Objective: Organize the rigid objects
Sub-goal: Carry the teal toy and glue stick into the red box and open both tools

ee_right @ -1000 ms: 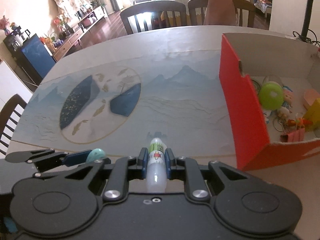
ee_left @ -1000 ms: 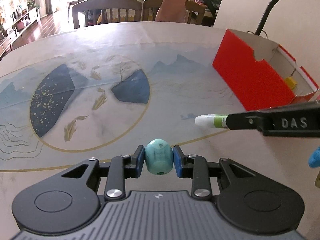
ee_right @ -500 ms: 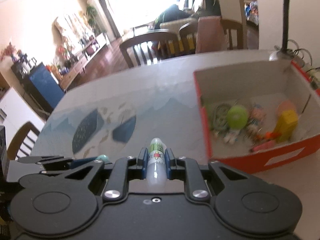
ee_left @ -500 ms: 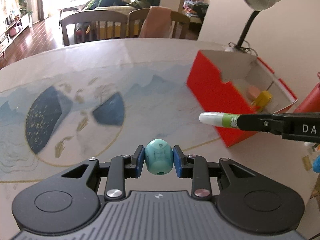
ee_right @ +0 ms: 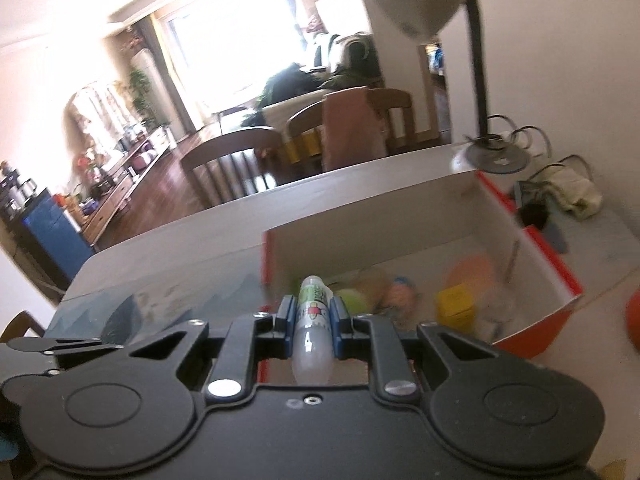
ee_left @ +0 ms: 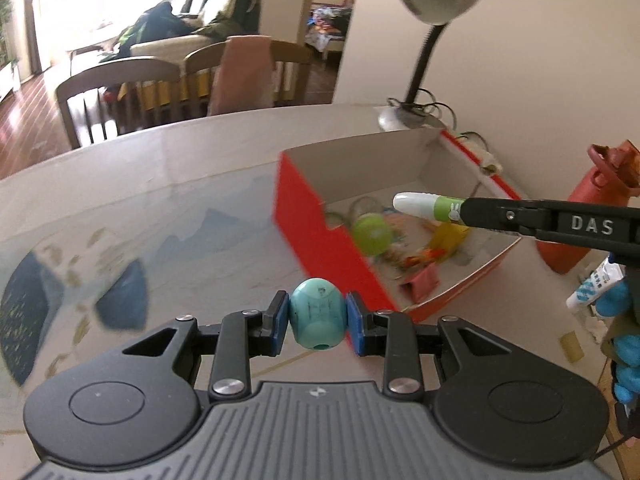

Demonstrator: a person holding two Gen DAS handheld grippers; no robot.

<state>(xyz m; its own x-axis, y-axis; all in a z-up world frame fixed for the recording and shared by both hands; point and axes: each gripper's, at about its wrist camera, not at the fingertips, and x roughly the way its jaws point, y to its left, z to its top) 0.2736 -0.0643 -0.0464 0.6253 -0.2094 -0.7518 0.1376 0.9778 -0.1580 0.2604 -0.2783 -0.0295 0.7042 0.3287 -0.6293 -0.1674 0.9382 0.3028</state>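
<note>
My left gripper [ee_left: 318, 322] is shut on a turquoise egg-shaped toy [ee_left: 318, 318], held above the table just left of the red box [ee_left: 320, 240]. My right gripper [ee_right: 313, 322] is shut on a small white bottle with a green label [ee_right: 314, 320]; in the left wrist view the bottle [ee_left: 428, 205] sticks out over the box's inside. The box [ee_right: 560, 268] is open-topped, white inside, and holds a green ball [ee_left: 372, 232], a yellow block [ee_right: 456, 304] and several small toys.
A painted mat [ee_left: 120, 272] covers the table left of the box. A desk lamp [ee_left: 436, 4] stands behind the box. A red bottle [ee_left: 596, 204] and a small tube [ee_left: 592, 290] are to the box's right. Chairs [ee_left: 120, 96] line the far edge.
Both grippers have risen and moved right toward the box, each still holding its object. The right gripper's bottle now hangs over the box's inside, and the box contents are in view.
</note>
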